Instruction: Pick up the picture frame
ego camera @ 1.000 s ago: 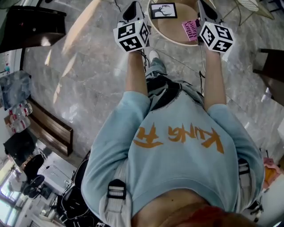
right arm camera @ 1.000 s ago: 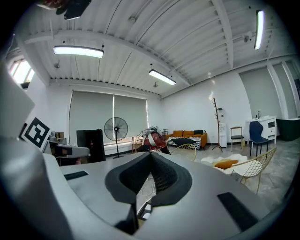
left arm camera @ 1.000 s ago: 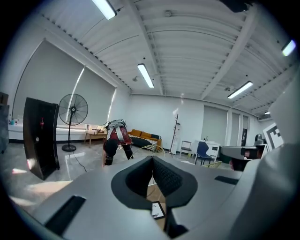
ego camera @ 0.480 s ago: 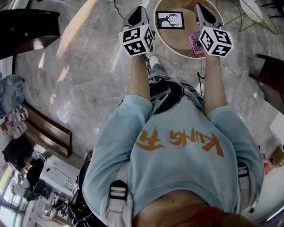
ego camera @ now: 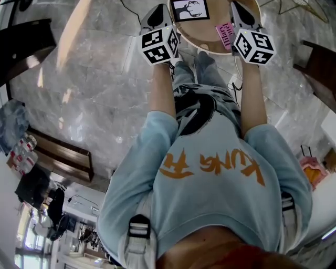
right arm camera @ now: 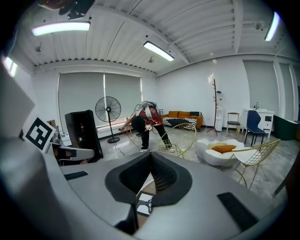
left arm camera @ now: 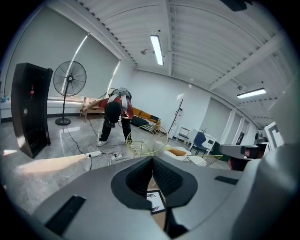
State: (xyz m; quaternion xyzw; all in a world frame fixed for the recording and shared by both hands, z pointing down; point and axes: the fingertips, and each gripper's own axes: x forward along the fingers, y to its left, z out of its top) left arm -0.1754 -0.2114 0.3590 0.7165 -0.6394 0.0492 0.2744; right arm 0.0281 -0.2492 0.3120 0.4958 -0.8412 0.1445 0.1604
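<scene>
Left gripper: the left gripper had its jaws pressed together with nothing between them, just outside the near-left rim of the round table.
Right gripper: the right gripper was likewise closed and empty, over the table's right side, just beside a pink card.
Picture frame: the picture frame appeared to lie flat on the wooden top between the two grippers (its far edge was cut off in the head view), black-and-white print facing up.
Step in hand: judged to be the approach; neither gripper touched the frame.
Doing it well: the jaws needed to open before arriving; a flat frame offered only its border, so a low, shallow entry at one edge looked best, with the other gripper steadying the opposite side.
Risk: the frame could slide on the smooth top, or the card could be knocked.
</scene>
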